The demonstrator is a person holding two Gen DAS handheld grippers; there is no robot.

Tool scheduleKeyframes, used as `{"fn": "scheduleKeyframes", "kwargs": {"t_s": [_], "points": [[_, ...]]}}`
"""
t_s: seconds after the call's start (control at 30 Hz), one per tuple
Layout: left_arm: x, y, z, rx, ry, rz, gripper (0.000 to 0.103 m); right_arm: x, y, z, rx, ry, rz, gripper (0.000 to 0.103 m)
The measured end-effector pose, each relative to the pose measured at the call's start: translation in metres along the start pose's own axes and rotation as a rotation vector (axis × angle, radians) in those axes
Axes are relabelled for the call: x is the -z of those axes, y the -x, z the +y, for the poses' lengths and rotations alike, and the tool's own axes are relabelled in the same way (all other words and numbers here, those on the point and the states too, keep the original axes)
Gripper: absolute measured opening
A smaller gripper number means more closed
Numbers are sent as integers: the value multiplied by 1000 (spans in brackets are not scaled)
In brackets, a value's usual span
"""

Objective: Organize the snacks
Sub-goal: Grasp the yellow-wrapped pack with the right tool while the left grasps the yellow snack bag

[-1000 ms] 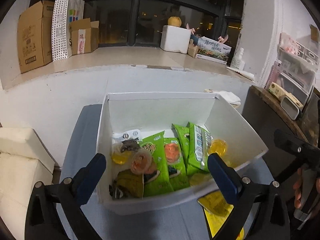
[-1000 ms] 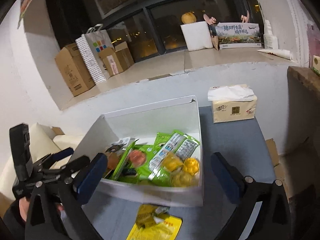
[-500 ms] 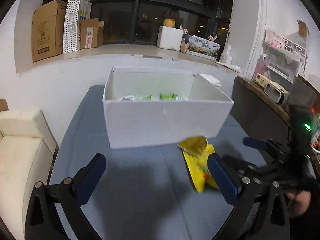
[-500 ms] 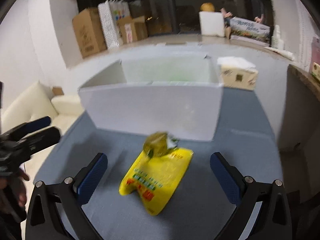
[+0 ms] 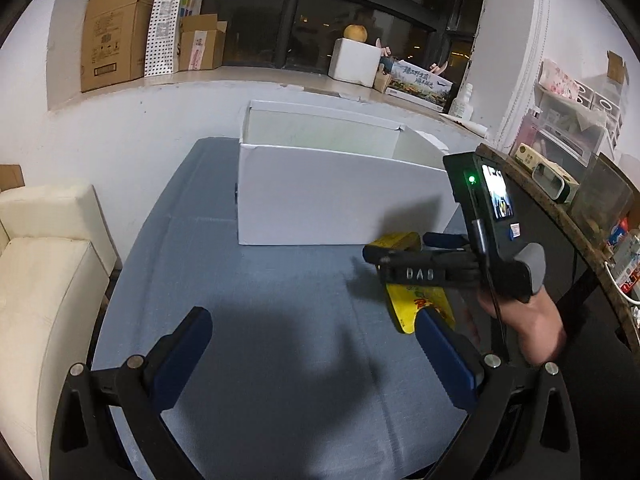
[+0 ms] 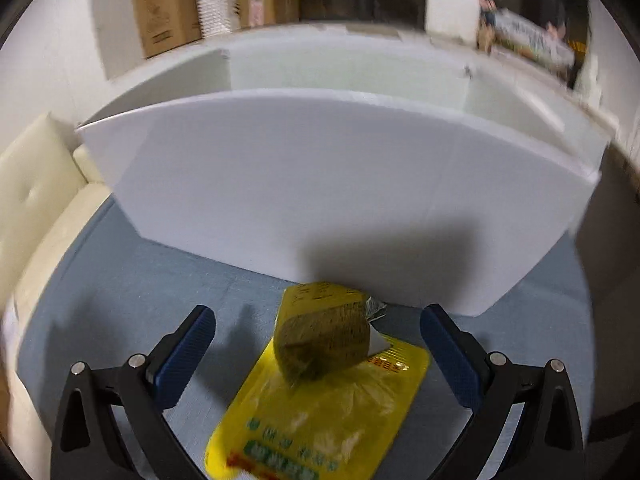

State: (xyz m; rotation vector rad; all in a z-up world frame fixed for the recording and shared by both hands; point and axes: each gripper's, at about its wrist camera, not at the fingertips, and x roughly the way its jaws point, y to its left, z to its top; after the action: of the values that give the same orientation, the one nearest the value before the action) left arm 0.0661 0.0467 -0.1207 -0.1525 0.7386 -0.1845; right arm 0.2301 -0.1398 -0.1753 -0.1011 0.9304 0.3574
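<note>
A: Where do your jaws stand?

B: Your right gripper (image 6: 318,334) is spread wide, low on the bench (image 6: 132,280), straddling the yellow snack packet (image 6: 320,416) at lower centre; a small olive-green pouch (image 6: 324,344) lies on it. Nothing gripped.

A: And the left?

B: Your left gripper (image 5: 312,338) is released too, empty. The white box (image 5: 340,196) sits centre frame, the packet just before it.

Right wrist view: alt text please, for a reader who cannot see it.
The open right gripper straddles a small olive-brown wrapped snack that lies on a flat yellow plastic snack pouch on the blue-grey tablecloth. Just behind stands the near wall of a large white cardboard box; the picture is motion-blurred.
</note>
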Motion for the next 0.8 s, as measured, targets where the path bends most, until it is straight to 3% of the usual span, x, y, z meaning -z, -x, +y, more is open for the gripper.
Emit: {"fn": "scheduleKeyframes", "kwargs": {"t_s": [0.07, 0.1, 0.3, 0.47, 0.63, 0.8], "points": [[1, 0, 2, -8, 5, 0, 103, 2, -3, -5, 4, -34, 10, 62], [2, -2, 4, -10, 11, 10, 103, 4, -2, -7, 14, -39, 4, 55], [2, -16, -3, -14, -2, 39, 103, 14, 20, -20, -32, -57, -47, 55], [4, -37, -22, 1, -39, 89, 103, 30, 64, -36, -65, -88, -106, 55], [1, -72, -64, 9, -104, 126, 103, 60, 118, -62, -47, -144, -168, 55], [-2, -114, -101, -3, -130, 160, 103, 78, 145, -81, -25, -194, -196, 55]]}}
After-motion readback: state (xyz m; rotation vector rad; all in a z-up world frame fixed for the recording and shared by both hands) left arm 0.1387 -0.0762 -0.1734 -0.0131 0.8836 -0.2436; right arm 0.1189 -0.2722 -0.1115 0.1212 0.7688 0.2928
